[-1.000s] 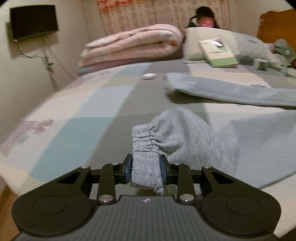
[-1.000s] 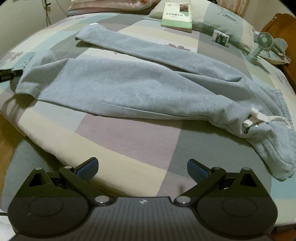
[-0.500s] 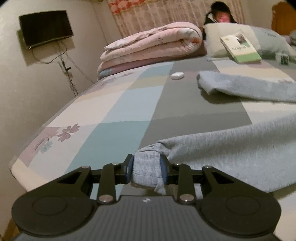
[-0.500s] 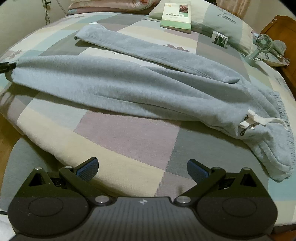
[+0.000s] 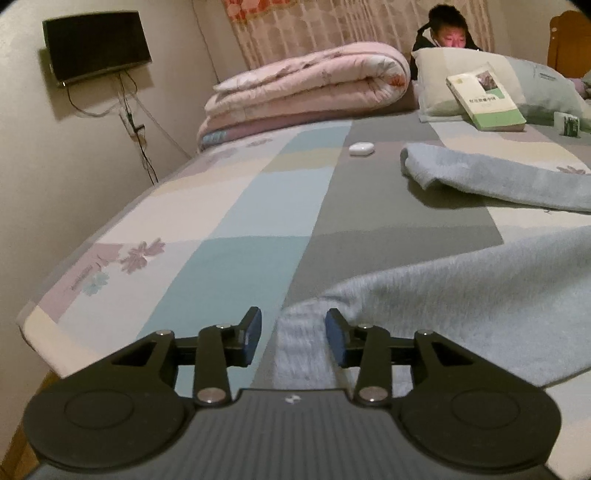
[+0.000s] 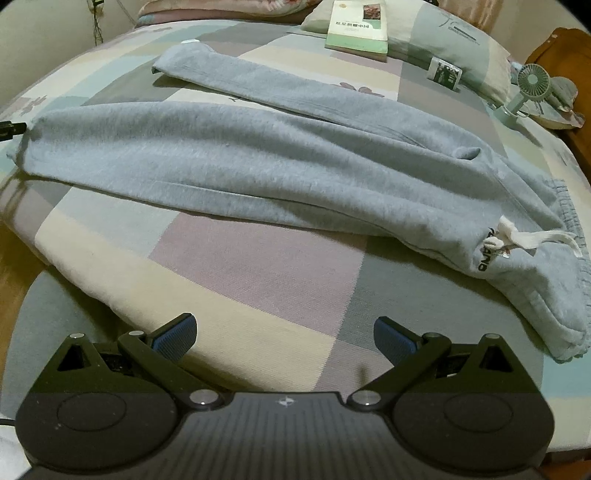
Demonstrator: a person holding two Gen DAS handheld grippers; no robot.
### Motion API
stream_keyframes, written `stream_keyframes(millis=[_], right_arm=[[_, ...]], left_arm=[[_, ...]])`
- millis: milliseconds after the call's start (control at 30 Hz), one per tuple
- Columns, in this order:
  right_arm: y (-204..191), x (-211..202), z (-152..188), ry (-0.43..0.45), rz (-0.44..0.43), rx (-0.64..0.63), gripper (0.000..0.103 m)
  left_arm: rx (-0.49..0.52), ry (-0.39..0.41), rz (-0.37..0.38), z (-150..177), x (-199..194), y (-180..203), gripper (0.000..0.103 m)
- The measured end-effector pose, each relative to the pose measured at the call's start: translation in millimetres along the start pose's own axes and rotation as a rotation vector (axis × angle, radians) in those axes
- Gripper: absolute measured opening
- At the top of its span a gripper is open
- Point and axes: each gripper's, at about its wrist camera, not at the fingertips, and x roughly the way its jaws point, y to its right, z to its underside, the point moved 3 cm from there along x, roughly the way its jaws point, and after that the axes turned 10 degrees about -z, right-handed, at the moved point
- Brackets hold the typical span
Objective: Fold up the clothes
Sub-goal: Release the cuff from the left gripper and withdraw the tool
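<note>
The trousers (image 5: 461, 295) run off the left-wrist view's right edge. Their cuff (image 5: 299, 343) is blurred. The book's (image 6: 356, 27) top is cropped; its title is unreadable.

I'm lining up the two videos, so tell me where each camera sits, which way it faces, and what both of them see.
Left wrist: on the left gripper, low at the bed's corner, facing along the bed toward the pink quilt and a seated person; its jaws have just opened around the trouser cuff.
Right wrist: on the open right gripper, looking down across the bed at the grey trousers.
Shared: trousers, book, small white case.
</note>
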Motion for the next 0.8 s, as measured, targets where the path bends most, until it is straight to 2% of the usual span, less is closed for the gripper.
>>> stream_keyframes(millis=[67, 133, 300, 433, 533, 667, 800], right_arm=[[1, 0, 0, 0.0, -0.004, 0.008, 0.103], [2, 1, 0, 0.0, -0.006, 0.013, 0.103], [1, 3, 0, -0.005, -0.003, 0.015, 0.103], [0, 1, 1, -0.002, 0.003, 0.009, 0.103], [2, -1, 2, 0.0, 0.008, 0.014, 0.103], [6, -3, 3, 0.003, 0.014, 0.019, 0.103], [12, -1, 4, 0.002, 0.016, 0.038, 0.103]], left_arm=[[0.015, 0.029, -0.016, -4, -9, 1, 0.047], [0.02, 0.046, 0.007, -7, -18, 7, 0.047], [0.094, 0.079, 0.173, -5, -44, 50, 0.049], [0.235, 0.11, 0.33, 5, -68, 108, 0.049], [0.374, 0.149, 0.407, 14, -88, 154, 0.05], [0.484, 0.185, 0.48, 24, -107, 191, 0.05], [0.592, 0.244, 0.478, 35, -119, 214, 0.056]])
